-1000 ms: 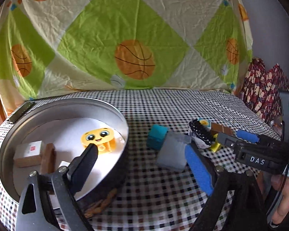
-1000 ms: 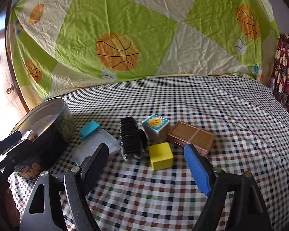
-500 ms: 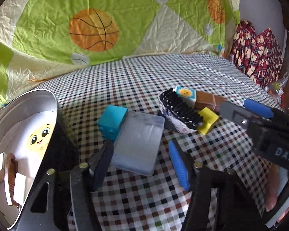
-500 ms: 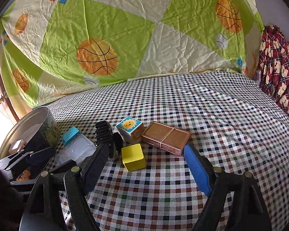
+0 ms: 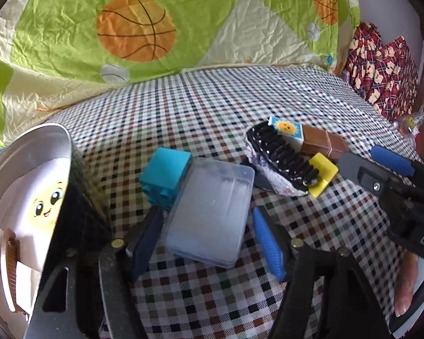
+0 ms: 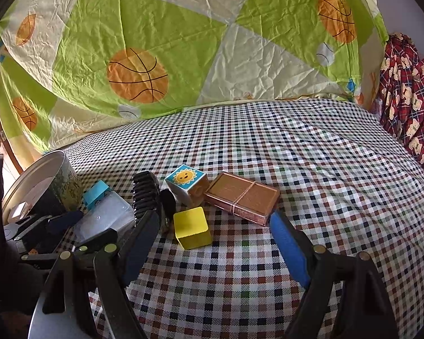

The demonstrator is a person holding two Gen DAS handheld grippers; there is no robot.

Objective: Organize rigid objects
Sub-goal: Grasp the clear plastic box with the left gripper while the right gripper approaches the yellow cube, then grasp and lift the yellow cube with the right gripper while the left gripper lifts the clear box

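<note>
Left gripper [image 5: 209, 234] fingers opening around clear plastic box [image 5: 212, 212] at frame centre, not visibly pressing it, right gripper [image 6: 212, 243] fingers apart, yellow cube [image 6: 192, 227] between them, round tin [image 5: 22, 169] at left

- Daylight came from the left, glaring pale on the tin [image 5: 28, 152].
- Fisheye bent and darkened the edges; nearby fingers [image 5: 147, 240] were soft.

Both grippers are showing black frames with brass-coloured screws and ribbed blue pads [image 5: 265, 243] — the right gripper [image 6: 212, 243] is carrying white letters "DA" on its body, and a bare hand [image 5: 410, 285] is showing behind it.
</note>
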